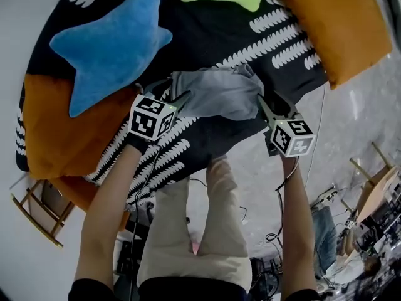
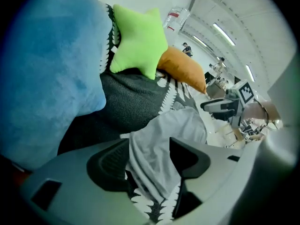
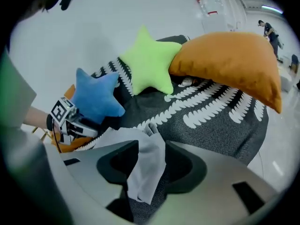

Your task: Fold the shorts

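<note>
Grey shorts are lying bunched at the near edge of the dark patterned cover, closest to the person. The left claw is gripping the shorts' left end, fabric folded between its pads. The right claw is gripping the right end, a flap hanging below. A blue star cushion is sitting beyond the left claw.
</note>
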`<control>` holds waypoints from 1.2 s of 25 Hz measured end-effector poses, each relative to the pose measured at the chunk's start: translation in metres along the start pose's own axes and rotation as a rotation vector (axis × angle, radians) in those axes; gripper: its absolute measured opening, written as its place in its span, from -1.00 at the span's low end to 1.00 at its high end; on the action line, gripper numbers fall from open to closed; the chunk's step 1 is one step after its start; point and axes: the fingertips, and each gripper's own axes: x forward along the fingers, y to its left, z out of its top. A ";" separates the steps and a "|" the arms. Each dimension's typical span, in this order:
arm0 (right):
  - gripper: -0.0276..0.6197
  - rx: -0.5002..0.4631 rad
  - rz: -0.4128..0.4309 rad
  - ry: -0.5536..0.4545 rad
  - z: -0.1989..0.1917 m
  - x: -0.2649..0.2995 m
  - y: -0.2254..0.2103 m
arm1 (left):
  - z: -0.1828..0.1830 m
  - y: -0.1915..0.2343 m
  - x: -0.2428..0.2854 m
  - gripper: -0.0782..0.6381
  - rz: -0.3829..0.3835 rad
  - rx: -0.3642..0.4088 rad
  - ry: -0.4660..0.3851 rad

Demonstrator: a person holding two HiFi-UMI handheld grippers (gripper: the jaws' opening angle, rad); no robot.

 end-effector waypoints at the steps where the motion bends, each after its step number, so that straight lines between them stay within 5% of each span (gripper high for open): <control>1: -0.34 0.005 -0.013 -0.012 0.004 0.006 -0.001 | -0.005 0.004 0.005 0.01 -0.001 0.007 0.021; 4: -0.41 0.013 -0.050 0.043 0.003 0.042 0.003 | -0.026 0.018 0.022 -0.01 0.004 0.063 0.105; 5: -0.56 0.012 -0.060 0.077 0.002 0.052 0.008 | -0.028 0.022 0.020 -0.28 0.024 0.105 0.113; 7: -0.79 -0.024 -0.088 0.076 0.014 0.057 0.028 | -0.019 0.027 -0.001 -0.65 0.070 0.147 0.056; 10: -0.83 -0.084 -0.106 -0.022 0.040 0.049 0.052 | -0.002 0.037 -0.033 -0.67 0.111 0.102 -0.064; 11: -0.77 -0.105 -0.118 -0.024 0.040 0.053 0.053 | -0.001 0.044 -0.035 -0.62 0.126 0.088 -0.075; 13: -0.25 -0.104 -0.136 -0.003 0.037 0.068 0.054 | -0.002 0.068 -0.035 -0.17 0.141 0.046 -0.059; 14: -0.21 -0.069 -0.141 -0.014 0.038 0.072 0.056 | -0.004 0.082 -0.038 -0.07 0.136 0.018 -0.051; 17: -0.21 0.053 -0.179 -0.104 0.044 0.067 0.076 | -0.017 0.120 -0.066 0.02 0.093 -0.064 -0.044; 19: -0.41 0.052 -0.180 -0.108 0.032 0.054 0.096 | -0.037 0.122 -0.083 0.05 0.048 -0.095 -0.019; 24: -0.42 -0.029 -0.104 0.081 -0.060 0.042 0.092 | -0.090 0.053 -0.035 0.08 0.012 -0.007 0.093; 25: -0.55 0.000 -0.105 0.098 -0.075 0.042 0.086 | -0.098 0.045 -0.028 0.04 0.043 0.012 0.099; 27: -0.83 0.085 -0.127 0.077 -0.088 0.033 0.077 | -0.108 0.034 -0.029 -0.56 0.108 0.050 0.082; 30: -0.83 0.191 -0.121 0.017 -0.081 0.007 0.083 | -0.098 0.020 -0.059 -0.63 0.097 0.088 0.024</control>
